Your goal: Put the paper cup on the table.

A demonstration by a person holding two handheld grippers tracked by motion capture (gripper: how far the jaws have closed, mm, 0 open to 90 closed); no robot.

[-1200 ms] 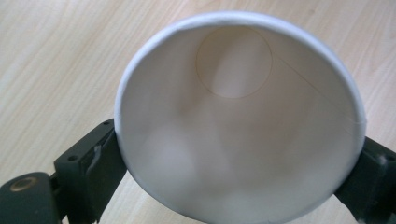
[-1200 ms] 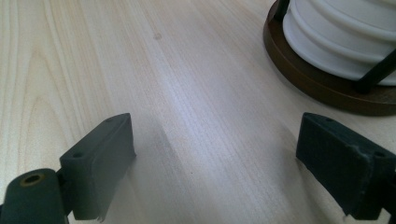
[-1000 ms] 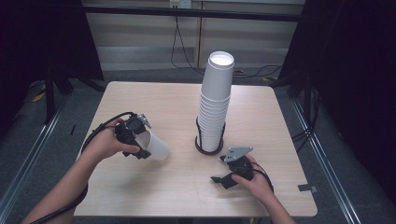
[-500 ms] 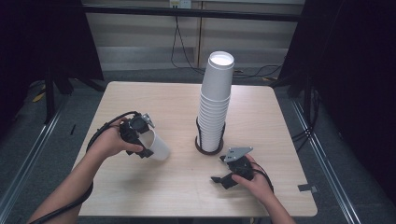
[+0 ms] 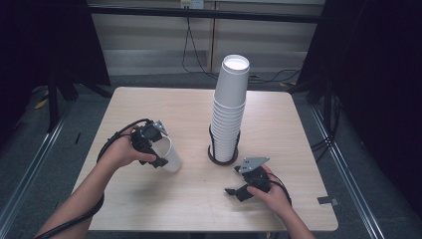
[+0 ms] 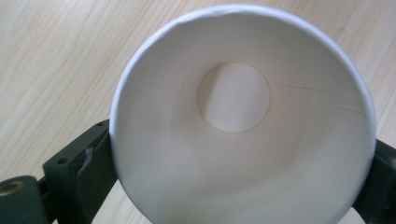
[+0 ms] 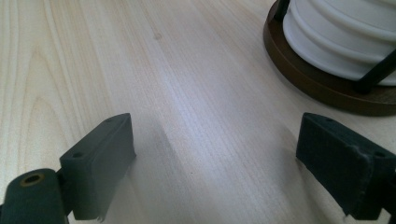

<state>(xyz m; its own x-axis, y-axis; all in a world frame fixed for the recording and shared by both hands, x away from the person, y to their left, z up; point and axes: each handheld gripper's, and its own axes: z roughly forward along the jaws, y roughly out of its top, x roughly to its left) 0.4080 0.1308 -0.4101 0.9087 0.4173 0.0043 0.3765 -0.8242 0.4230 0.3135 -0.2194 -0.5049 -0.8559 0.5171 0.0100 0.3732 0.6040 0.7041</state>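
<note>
Pale wooden table bears a light, easily crushed paper cup, its sides between the left gripper whose jaws have just been opening, best held gently mid-wall; right gripper rests open.

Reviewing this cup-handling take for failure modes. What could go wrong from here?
1. The left gripper has its jaws around the single paper cup, and they have just been opening. Its rim looks slightly dented; if the cup isn't seated on the table, it may tip or roll.
2. The cup stack is tall and leans slightly in its holder; a bump could topple it.
3. The right gripper rests open close to that holder.
</note>
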